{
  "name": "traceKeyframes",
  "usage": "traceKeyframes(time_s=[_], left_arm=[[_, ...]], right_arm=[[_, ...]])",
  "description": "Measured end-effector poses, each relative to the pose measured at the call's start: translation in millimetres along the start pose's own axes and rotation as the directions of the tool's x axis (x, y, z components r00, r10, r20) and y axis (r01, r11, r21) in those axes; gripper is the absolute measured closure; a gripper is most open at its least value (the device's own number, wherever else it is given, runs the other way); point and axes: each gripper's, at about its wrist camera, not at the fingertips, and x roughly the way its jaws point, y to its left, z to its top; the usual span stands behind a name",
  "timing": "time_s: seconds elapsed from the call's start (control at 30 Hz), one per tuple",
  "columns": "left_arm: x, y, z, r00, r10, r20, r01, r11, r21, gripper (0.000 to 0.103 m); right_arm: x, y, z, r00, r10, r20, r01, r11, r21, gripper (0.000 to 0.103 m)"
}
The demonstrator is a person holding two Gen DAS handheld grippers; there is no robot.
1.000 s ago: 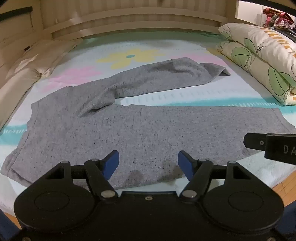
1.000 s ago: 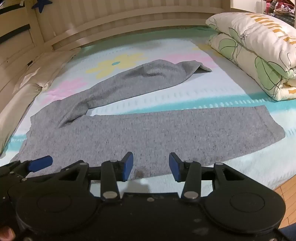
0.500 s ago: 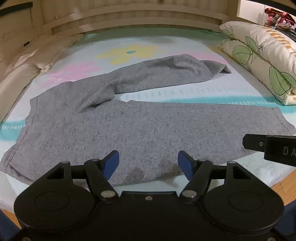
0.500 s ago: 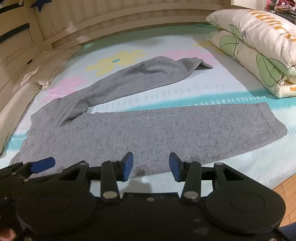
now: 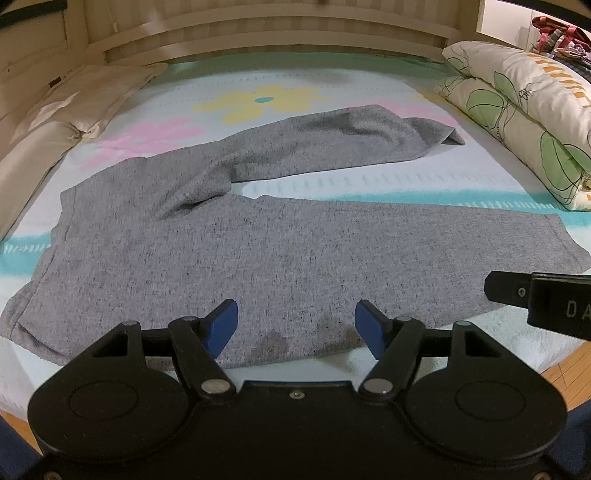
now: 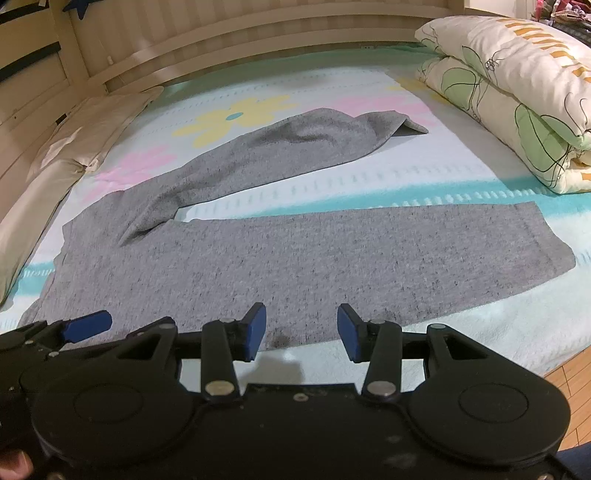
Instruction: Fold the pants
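Note:
Grey pants [image 5: 258, 251] lie spread flat on the bed, waistband at the left, both legs running to the right. The near leg lies straight along the front edge; the far leg angles away with its cuff folded. The pants also show in the right wrist view [image 6: 280, 254]. My left gripper [image 5: 296, 325] is open and empty, hovering above the near leg's front edge. My right gripper [image 6: 301, 328] is open and empty, just right of the left one [image 6: 86, 325], above the same edge.
A flower-print sheet [image 5: 266, 99] covers the bed. A folded leaf-print quilt [image 5: 524, 114] is stacked at the right. Cream pillows [image 5: 74, 107] lie along the left. A slatted headboard [image 5: 258, 33] runs along the back. Wooden floor [image 6: 569, 384] shows at the lower right.
Both grippers have drifted slightly, so the pants sit a little lower and to the right in view. The jaws stay open. The pants have not moved.

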Motion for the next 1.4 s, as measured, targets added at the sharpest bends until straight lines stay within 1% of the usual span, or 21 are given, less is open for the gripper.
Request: traceKeyframes(time_s=[0.3,0.33,0.37,0.57,1.4], left_arm=[[-6.1,-1.8,-7.9,1.000,0.004,0.002,-0.004,1.000,-0.007,0.031],[-4.3,-1.5,-7.1,1.000,0.004,0.001,-0.004,1.000,-0.008,0.032],[2.0,3.6,4.5,1.000,0.001,-0.009,-0.001,1.000,-0.013,0.032],[1.5,3.8,5.1,1.000,0.005,-0.009,-0.006,1.000,-0.019,0.032],[3.7,6.8,6.3,1.000,0.005,-0.021,-0.006,1.000,-0.029,0.032]], right_arm=[[5.6,-1.3,0.6,1.000,-0.006,-0.030,0.006,1.000,-0.011,0.057],[6.1,-1.3,-0.1,0.999,-0.006,-0.035,0.006,1.000,-0.012,0.057],[6.3,-1.3,-0.6,0.999,-0.006,-0.039,0.006,1.000,-0.013,0.057],[6.7,1.3,-0.1,0.998,-0.004,-0.055,0.003,1.000,-0.025,0.057],[8.4,0.2,2.3,0.998,0.000,-0.068,-0.002,0.999,-0.034,0.057]])
